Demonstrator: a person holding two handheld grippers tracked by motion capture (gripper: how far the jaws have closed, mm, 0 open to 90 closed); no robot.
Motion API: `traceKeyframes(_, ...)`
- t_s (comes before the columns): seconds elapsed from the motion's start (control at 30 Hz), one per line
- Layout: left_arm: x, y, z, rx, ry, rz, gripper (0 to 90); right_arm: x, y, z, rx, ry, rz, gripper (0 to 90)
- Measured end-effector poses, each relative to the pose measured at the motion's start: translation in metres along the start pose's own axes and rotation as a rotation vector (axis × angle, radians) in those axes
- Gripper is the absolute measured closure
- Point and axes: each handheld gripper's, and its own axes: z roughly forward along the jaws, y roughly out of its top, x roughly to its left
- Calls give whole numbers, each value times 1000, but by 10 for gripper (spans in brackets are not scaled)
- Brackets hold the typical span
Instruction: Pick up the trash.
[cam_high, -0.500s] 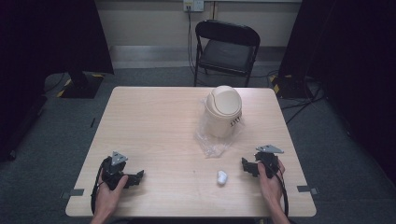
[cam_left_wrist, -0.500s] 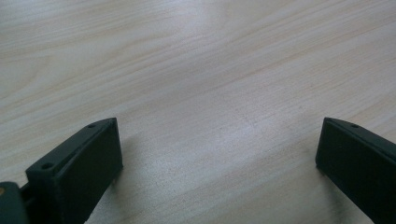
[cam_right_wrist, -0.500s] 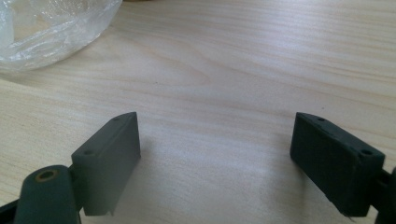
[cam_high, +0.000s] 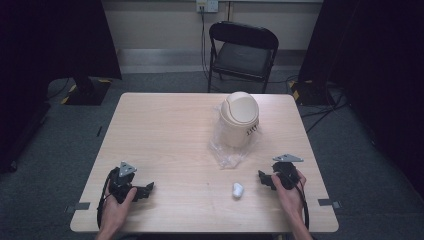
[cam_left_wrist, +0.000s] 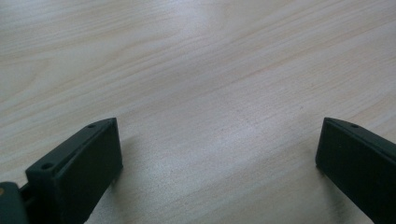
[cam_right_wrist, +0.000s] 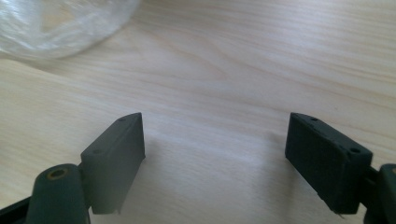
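A cream swing-lid bin (cam_high: 239, 117) stands upright on the right half of the wooden table (cam_high: 165, 135), on a crumpled clear plastic bag (cam_high: 227, 152). A small white crumpled wad (cam_high: 237, 190) lies near the front edge, left of my right gripper (cam_high: 263, 178). That gripper is open with nothing between its jaws; its own view has the gripper (cam_right_wrist: 215, 140) over bare wood and the plastic bag (cam_right_wrist: 60, 23) at top left. My left gripper (cam_high: 146, 189) rests at the front left, open and empty, and the same left gripper (cam_left_wrist: 219, 140) faces bare wood.
A black folding chair (cam_high: 242, 52) stands behind the table's far edge. Dark curtains hang at both sides, and cables lie on the grey floor at the right.
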Motion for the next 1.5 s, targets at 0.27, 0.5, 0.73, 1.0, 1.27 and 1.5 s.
traceKeyframes(0.27, 0, 0, 0, 1, -1, 1, 0, 11, 11, -8, -36, 82, -11, 197)
traceKeyframes(0.5, 0, 0, 0, 2, 2, 4, 0, 20, 25, -12, -82, 135, -40, 216)
traceKeyframes(0.73, -1, -1, -1, 3, 6, -1, 3, 35, 42, -7, -114, 182, -71, 242)
traceKeyframes(1.0, -2, -2, -2, -2, 7, -9, 3, 43, 65, -11, -145, 214, -90, 205)
traceKeyframes(1.27, -2, -2, -2, -2, 9, -7, 3, 45, 95, -14, -185, 257, -117, 177)
traceKeyframes(1.5, -2, -2, -2, -2, 9, -8, 3, 43, 128, -20, -235, 248, -126, 178)
